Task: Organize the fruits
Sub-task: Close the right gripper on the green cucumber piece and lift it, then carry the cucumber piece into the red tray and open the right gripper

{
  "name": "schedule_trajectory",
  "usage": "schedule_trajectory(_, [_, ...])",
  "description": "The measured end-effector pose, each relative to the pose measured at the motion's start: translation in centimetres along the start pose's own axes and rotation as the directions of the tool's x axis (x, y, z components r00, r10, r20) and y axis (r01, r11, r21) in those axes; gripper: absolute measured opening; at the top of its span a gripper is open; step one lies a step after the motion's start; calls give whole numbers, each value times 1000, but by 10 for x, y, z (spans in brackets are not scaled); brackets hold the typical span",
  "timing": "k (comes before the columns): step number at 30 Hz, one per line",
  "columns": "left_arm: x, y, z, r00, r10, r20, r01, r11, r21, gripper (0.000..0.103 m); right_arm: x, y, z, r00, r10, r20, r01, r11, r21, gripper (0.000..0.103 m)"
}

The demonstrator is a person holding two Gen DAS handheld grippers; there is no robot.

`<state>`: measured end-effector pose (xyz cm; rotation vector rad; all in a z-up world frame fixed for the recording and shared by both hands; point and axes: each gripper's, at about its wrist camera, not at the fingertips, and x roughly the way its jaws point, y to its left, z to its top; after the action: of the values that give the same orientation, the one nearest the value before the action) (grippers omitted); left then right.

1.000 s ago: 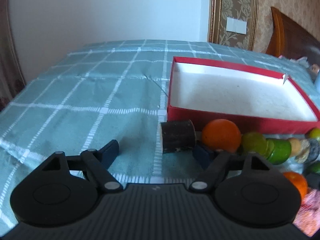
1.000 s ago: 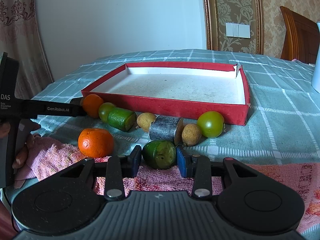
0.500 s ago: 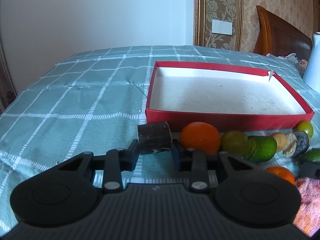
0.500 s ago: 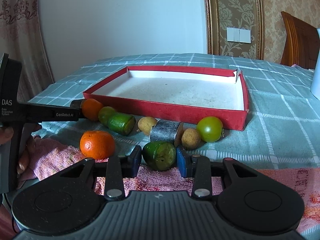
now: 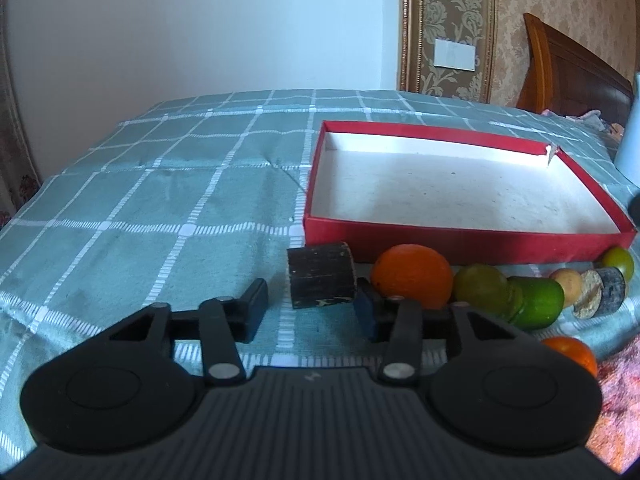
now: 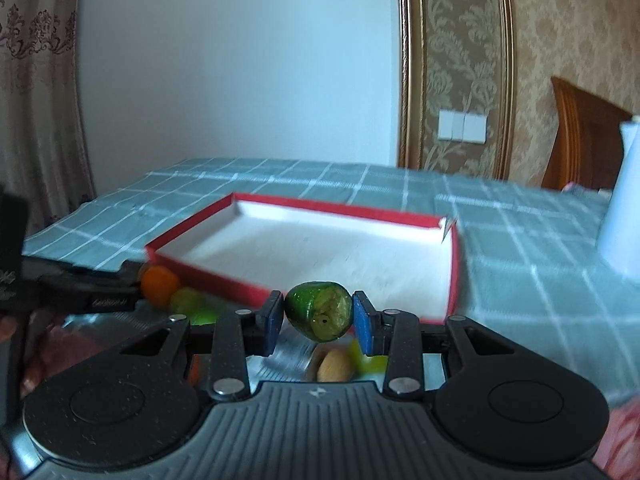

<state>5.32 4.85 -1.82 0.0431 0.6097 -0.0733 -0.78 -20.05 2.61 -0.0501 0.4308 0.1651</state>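
Red box (image 5: 460,236) holds nothing; fruits lie outside it.

Orange (image 5: 572,354) — half hidden behind gripper housing

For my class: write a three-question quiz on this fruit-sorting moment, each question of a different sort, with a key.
1. True or false: the red box already holds fruit.
2. Which does the right gripper hold? A) an orange B) a green fruit C) the dark cylinder
3. Fill in: the dark cylinder lies between the fingers of the ____ gripper.

Key
1. False: the box shows only its bare white floor.
2. B: the green fruit is clamped between the pads, lifted off the cloth.
3. Left: the left gripper is opening, and its left pad stands clear of the cylinder.
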Motion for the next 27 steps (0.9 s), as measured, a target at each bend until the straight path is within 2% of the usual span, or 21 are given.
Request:
schedule_trajectory(3, [0,-1,0,1000,3,0,-3,1000,3,47,18,-6,14,999,-42,16,42,999,-9,36])
schedule_trajectory(6, [0,-3,0,1000,11,4,-11,1000,18,47,45,-17,25,996,-84,-6,84,996,-6,36])
schedule_trajectory(12, [0,1,1,1000,-7,0,7,1000,-2,46,104,-40,31,986,-107,-125,112,993,33,36])
schedule_trajectory(16, [0,2,1,1000,-9,0,9,1000,-6,47,130,-50,26,973,-81,-217,99,992,72,36])
schedule_trajectory(18, [0,2,1,1000,-10,-1,10,1000,-9,47,136,-51,23,966,-80,-246,100,992,71,36])
schedule_trajectory(24, [0,3,1,1000,-10,-1,10,1000,-9,47,136,-49,22,964,-81,-253,100,993,63,37])
schedule_trajectory(27, [0,3,1,1000,-10,-1,10,1000,-9,47,135,-54,23,966,-66,-251,89,993,82,47])
